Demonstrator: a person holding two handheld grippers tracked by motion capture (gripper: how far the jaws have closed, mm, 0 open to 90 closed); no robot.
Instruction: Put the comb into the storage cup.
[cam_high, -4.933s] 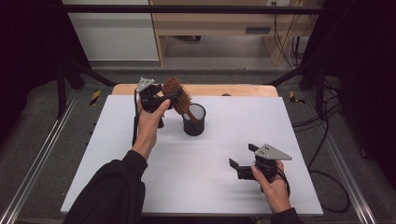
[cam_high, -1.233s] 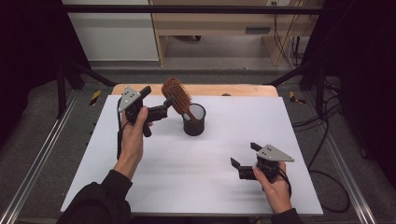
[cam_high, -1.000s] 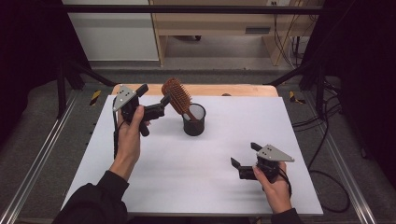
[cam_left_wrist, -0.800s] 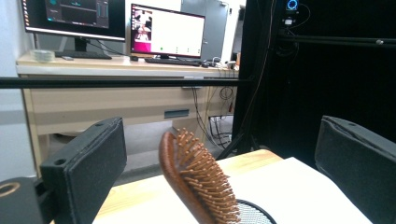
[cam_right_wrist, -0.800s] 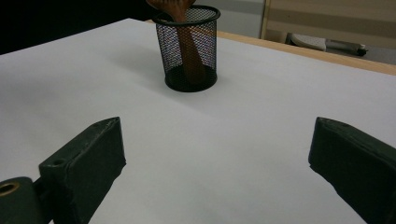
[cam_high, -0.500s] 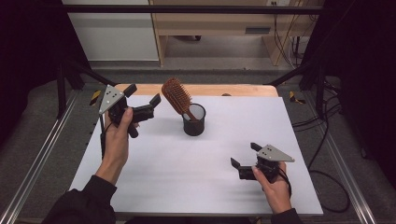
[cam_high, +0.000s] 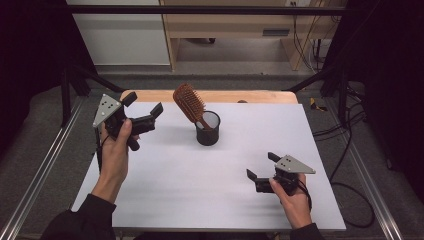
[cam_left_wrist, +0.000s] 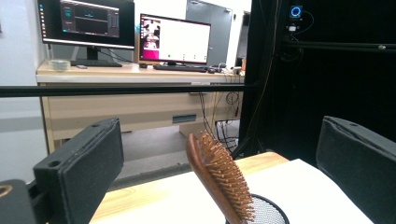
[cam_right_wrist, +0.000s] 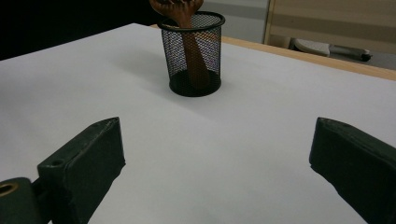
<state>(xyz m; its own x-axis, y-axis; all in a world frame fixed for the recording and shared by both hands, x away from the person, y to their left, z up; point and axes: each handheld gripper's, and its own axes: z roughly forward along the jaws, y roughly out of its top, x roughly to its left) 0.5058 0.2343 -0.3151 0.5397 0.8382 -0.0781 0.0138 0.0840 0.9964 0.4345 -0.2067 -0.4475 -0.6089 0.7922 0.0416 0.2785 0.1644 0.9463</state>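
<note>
A brown wooden hairbrush (cam_high: 189, 103) stands handle-down in a black mesh cup (cam_high: 207, 130) at the back middle of the white table, its head leaning left over the rim. My left gripper (cam_high: 144, 103) is held up in the air left of the brush, apart from it, open and empty. In the left gripper view the brush (cam_left_wrist: 219, 179) rises from the cup (cam_left_wrist: 268, 213) between the wide-apart jaws, farther off. My right gripper (cam_high: 261, 166) rests low near the front right, open and empty. Its view faces the cup (cam_right_wrist: 210, 46) with the brush handle (cam_right_wrist: 191, 60) inside.
The white table sheet (cam_high: 200, 185) has a wooden strip (cam_high: 260, 96) along its far edge. Metal rails (cam_high: 40, 170) flank the table. Beyond it stands a wooden desk (cam_left_wrist: 140, 107) with monitors (cam_left_wrist: 175, 39). Cables (cam_high: 345, 150) trail on the floor at the right.
My left gripper has let go of the hairbrush, opened, and drawn back to the left. The brush stays leaning in the cup. The right gripper has not moved.
</note>
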